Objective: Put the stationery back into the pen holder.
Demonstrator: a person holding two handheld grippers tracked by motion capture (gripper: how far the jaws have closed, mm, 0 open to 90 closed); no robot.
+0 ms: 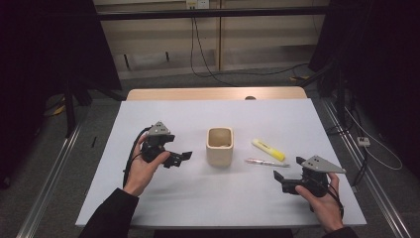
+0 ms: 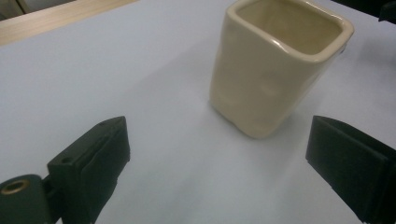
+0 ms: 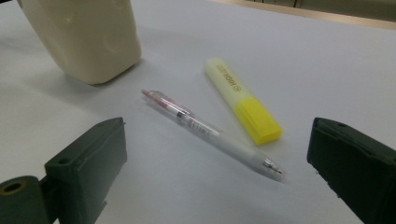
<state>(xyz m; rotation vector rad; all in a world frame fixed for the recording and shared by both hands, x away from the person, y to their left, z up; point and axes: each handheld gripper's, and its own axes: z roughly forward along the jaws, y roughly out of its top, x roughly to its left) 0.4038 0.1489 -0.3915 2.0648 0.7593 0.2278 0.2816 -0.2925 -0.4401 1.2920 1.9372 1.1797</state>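
A cream square ceramic cup (image 1: 219,146) stands upright in the middle of the white table (image 1: 198,114); in the left gripper view the cup (image 2: 271,65) rises just beyond the jaws. My left gripper (image 1: 181,158) is open to the cup's left, pointing at it, with nothing between its jaws. A yellow highlighter (image 1: 268,149) and a clear pen (image 1: 266,162) lie to the right of the cup. My right gripper (image 1: 283,180) is open just short of the pen (image 3: 210,133) and highlighter (image 3: 240,99), holding nothing.
A wooden strip (image 1: 213,93) runs along the table's far edge. Cables (image 1: 213,74) lie on the floor beyond, and a power strip (image 1: 364,141) sits on the floor to the right. Metal rails flank the table.
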